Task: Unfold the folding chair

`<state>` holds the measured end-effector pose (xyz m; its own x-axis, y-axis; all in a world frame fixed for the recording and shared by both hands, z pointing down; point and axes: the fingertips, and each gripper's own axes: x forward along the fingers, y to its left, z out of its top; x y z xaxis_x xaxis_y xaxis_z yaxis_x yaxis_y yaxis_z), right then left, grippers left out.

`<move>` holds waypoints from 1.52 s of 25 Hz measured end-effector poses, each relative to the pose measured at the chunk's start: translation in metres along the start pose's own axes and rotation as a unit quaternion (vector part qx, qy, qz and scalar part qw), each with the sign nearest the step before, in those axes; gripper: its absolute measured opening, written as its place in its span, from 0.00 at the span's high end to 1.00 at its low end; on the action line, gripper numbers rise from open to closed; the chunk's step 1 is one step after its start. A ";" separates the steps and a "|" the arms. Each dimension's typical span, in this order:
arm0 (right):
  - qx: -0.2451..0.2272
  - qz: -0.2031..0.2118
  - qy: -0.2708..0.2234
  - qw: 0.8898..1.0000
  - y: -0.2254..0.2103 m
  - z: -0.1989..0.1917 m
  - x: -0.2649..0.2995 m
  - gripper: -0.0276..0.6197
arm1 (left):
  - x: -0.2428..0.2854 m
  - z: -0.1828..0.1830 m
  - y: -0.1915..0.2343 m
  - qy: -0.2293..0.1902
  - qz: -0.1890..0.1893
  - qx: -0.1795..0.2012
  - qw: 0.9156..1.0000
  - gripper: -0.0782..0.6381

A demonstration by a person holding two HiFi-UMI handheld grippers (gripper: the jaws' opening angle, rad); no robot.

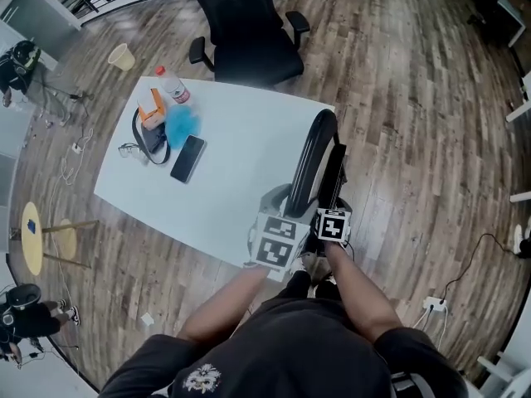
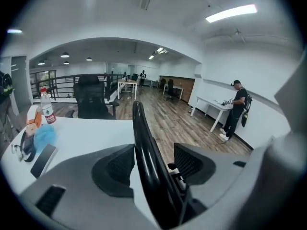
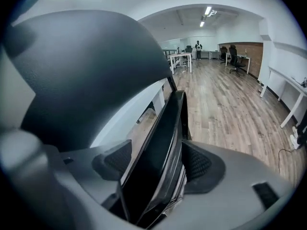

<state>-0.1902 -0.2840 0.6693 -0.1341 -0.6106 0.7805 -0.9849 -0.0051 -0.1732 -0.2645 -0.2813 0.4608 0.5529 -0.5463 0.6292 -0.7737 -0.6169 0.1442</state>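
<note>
The black folding chair [image 1: 312,151] stands folded flat against the white table's [image 1: 241,139] right edge, just in front of me. My left gripper [image 1: 284,204] straddles its curved top rail [image 2: 144,143]; the jaws stand wide, with a gap beside the right pad [image 2: 192,162]. Beside it, my right gripper [image 1: 333,199] straddles the flat seat panel [image 3: 163,143], jaws apart, with floor showing past the left pad [image 3: 115,161]. Neither gripper's pads press on the chair. The chair's legs are hidden below the grippers.
On the table's left part lie a phone [image 1: 187,158], a blue cloth [image 1: 181,123], an orange box [image 1: 152,106] and a bottle [image 1: 172,85]. A black office chair [image 1: 245,23] stands behind the table. A yellow stool [image 1: 33,237] is at left; a person [image 2: 236,107] stands far right.
</note>
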 end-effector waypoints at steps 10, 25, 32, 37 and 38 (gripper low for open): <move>-0.006 -0.029 0.042 0.999 0.000 -0.028 0.035 0.48 | 0.019 -0.020 -0.012 0.073 -0.029 -0.057 0.995 0.58; 0.023 -0.033 0.015 0.999 -0.037 -0.031 0.007 0.48 | 0.015 -0.021 -0.012 0.078 -0.033 -0.064 0.994 0.74; 0.050 -0.017 -0.005 0.999 -0.088 -0.041 -0.013 0.48 | 0.021 -0.028 -0.001 0.077 -0.010 -0.077 0.994 0.74; 0.086 0.081 0.012 0.993 -0.118 -0.055 -0.014 0.46 | 0.027 -0.032 -0.011 0.080 -0.007 -0.073 0.994 0.73; 0.088 0.092 0.018 0.992 -0.123 -0.056 -0.014 0.43 | 0.029 -0.032 -0.013 0.081 -0.004 -0.072 0.994 0.73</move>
<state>-0.0730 -0.2305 0.7137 -0.3158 -0.5861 0.7462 -0.9095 -0.0370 -0.4140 -0.2478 -0.2708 0.5016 0.5117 -0.4365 0.7400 -0.8120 -0.5273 0.2504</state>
